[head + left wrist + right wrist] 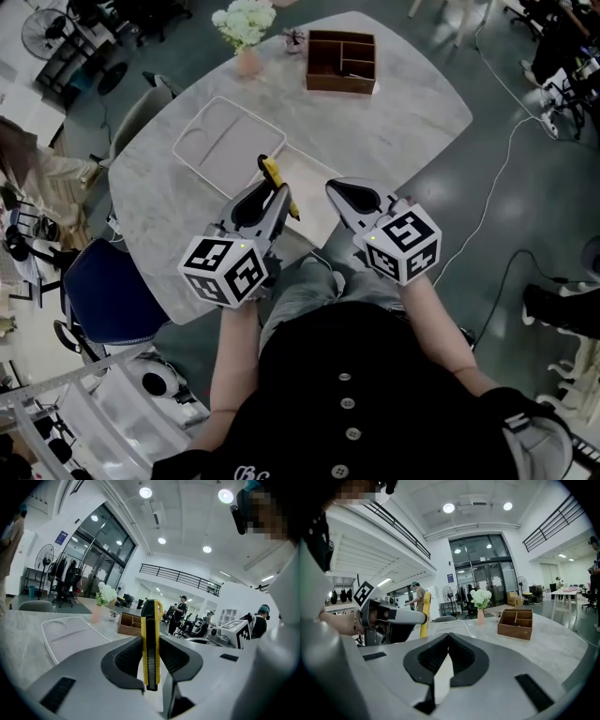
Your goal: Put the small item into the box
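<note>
- The left gripper (269, 190) is clamping its jaws on a yellow and black utility knife (151, 620), gripping it from both sides.
- The knife is standing upright between the pads, with its top end sticking out beyond the jaw tips.
- The left gripper is holding the knife above the near part of the pale marbled surface (403, 122), over a light flat sheet (319, 202).
- The right gripper (449, 637) is keeping its jaws together at the tips, with nothing between them, and is hovering just beside the left one.
- The wooden box (340, 61), open and divided into compartments, is sitting at the far edge of the surface, well apart from both grippers.
- A white tray (230, 147) is lying between the grippers and a pink vase of white flowers (246, 37), which is standing left of the box.
- A blue chair (103, 291) is standing at the near left edge of the surface.
</note>
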